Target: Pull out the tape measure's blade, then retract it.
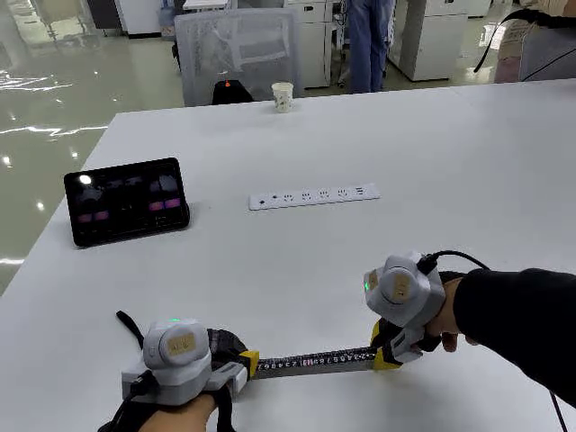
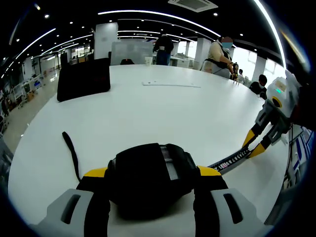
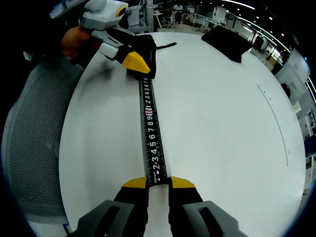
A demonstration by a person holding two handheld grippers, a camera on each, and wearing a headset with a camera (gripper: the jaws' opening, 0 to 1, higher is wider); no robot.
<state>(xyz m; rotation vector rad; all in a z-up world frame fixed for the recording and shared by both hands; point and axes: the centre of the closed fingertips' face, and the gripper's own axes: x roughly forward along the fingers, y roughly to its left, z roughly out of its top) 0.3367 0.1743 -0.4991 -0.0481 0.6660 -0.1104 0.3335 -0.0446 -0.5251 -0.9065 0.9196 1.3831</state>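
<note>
A black tape measure case (image 1: 221,345) sits on the white table (image 1: 360,270) at the near left, with my left gripper (image 1: 238,364) shut on it. In the left gripper view the case (image 2: 148,177) sits between the yellow fingertips (image 2: 94,173). The blade (image 1: 315,363) lies pulled out flat to the right, numbers up. My right gripper (image 1: 387,356) is shut on the blade's end. In the right gripper view the blade (image 3: 150,128) runs from my right gripper (image 3: 158,182) away to the case (image 3: 146,49) and the left gripper (image 3: 129,58). The case's black strap (image 1: 130,326) trails on the table.
A dark tablet (image 1: 126,200) lies at the left of the table and a white power strip (image 1: 313,194) in the middle. A paper cup (image 1: 283,95) stands at the far edge before a mesh chair (image 1: 238,49). A person (image 1: 369,36) stands beyond.
</note>
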